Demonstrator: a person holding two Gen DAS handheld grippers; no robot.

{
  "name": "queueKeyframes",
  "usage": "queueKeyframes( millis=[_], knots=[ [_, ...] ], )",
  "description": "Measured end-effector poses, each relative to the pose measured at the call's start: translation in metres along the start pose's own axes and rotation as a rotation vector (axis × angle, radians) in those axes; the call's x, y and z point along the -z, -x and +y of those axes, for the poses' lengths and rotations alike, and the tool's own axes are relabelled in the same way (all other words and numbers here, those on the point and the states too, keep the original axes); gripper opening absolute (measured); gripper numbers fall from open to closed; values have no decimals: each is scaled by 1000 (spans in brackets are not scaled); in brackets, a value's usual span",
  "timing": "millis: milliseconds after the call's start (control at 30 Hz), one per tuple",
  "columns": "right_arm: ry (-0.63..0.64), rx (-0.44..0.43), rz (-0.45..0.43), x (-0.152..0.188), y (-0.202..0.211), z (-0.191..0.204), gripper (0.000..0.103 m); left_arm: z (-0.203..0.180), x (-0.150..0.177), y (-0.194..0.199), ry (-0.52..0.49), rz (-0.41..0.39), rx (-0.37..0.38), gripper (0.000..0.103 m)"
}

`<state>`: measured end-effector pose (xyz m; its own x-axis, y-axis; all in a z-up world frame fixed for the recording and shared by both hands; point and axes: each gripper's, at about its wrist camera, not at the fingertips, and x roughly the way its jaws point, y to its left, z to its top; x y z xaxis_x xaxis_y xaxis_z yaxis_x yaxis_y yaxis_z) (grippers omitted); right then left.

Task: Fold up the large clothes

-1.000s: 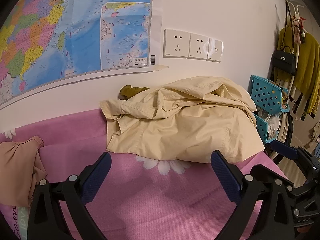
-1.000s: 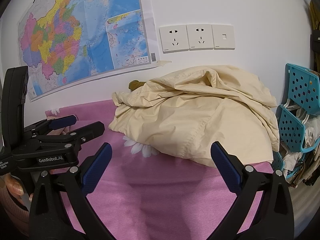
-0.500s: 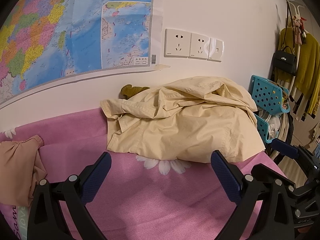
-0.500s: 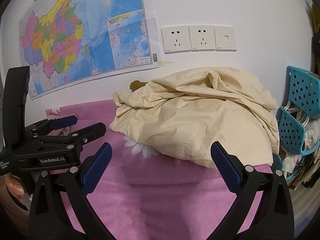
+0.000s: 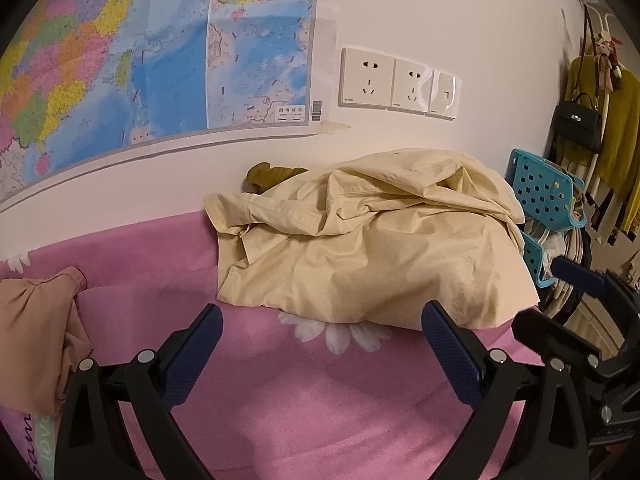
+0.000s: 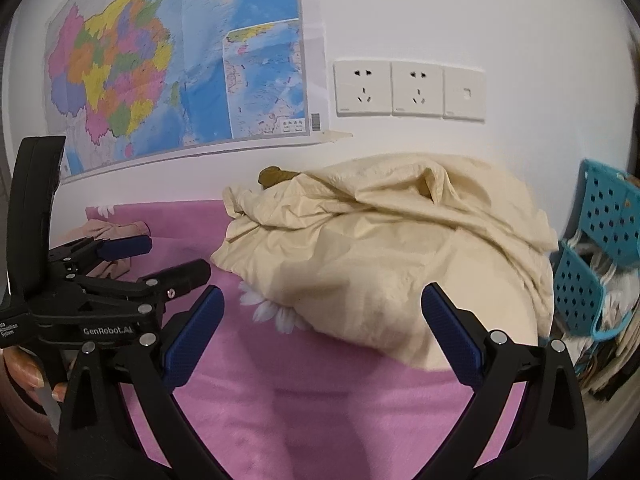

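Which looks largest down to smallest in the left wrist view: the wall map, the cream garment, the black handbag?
1. Wall map and cream garment: they look close in size, and the map is cut by the frame edge, so I will not rank them.
2. Black handbag: clearly smallest, though it hangs farther from the camera.

Olive cloth (image 5: 272,174) — mostly hidden
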<state>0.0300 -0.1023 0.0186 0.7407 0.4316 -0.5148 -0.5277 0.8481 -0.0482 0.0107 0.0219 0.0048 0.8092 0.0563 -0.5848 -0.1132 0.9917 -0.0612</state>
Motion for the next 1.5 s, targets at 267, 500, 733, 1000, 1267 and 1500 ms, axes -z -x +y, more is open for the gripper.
queueKeyframes(
  millis=[267, 500, 733, 1000, 1267, 1500],
  knots=[
    [223, 65, 51, -43, -65, 7, 97, 19, -8, -41, 30, 69, -56, 96],
    [430, 148, 140, -68, -148, 7, 95, 37, -1, -74, 64, 145, -74, 96],
    [521, 128, 218, -89, -184, -6, 28, 50, 4, -95, 82, 188, -92, 96],
    [373, 22, 180, -126, -131, -43, 47, 65, 6, -104, 86, 191, -104, 96],
    [753, -44, 264, -96, -171, 28, 86, 77, 5, -120, 100, 215, -112, 96],
    [1056, -76, 373, -54, -201, 70, 54, 88, 9, -129, 111, 224, -116, 96]
  ],
)
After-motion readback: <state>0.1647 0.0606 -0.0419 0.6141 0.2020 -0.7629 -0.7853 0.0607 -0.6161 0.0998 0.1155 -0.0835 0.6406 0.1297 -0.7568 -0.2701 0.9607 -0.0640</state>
